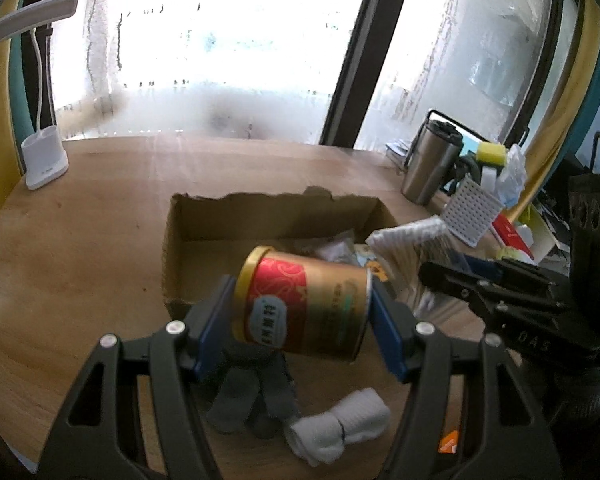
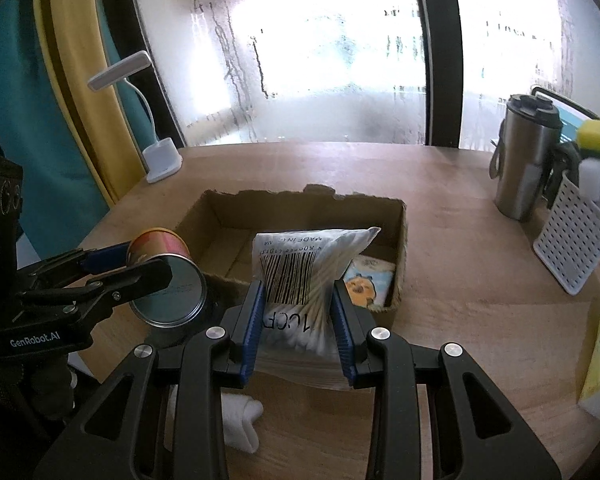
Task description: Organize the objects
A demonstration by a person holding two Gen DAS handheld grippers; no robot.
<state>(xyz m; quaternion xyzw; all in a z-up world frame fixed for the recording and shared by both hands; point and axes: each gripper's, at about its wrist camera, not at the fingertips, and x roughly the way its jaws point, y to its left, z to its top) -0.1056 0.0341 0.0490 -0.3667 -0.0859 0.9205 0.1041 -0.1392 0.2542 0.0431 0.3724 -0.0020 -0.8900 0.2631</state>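
While both claws hang above the near edge of the wooden counter (image 2: 452,208), each has something pinched between its blue pads. Nearest, under the left claw (image 1: 302,300), a rolled white sock (image 1: 338,428) and a grey glove (image 1: 256,396) lie on the counter. That left claw is closed partway on a gold and red tin can (image 1: 304,304), held on its side by its two ends, yellow lid to the left, clear of the counter. Just beside it, the right claw (image 2: 298,308) is closed narrowly on a clear bag of cotton swabs (image 2: 300,276), barcode facing up, its upper corner reaching over the front wall of the open cardboard box (image 2: 400,240). Inside the box, at its right corner, lies a small packet with a cartoon animal (image 2: 366,284). Farther right stand a white perforated basket (image 2: 572,248) and a steel tumbler (image 2: 524,160). At the far left sits a white desk lamp (image 1: 44,156), before the fogged window (image 1: 220,40).
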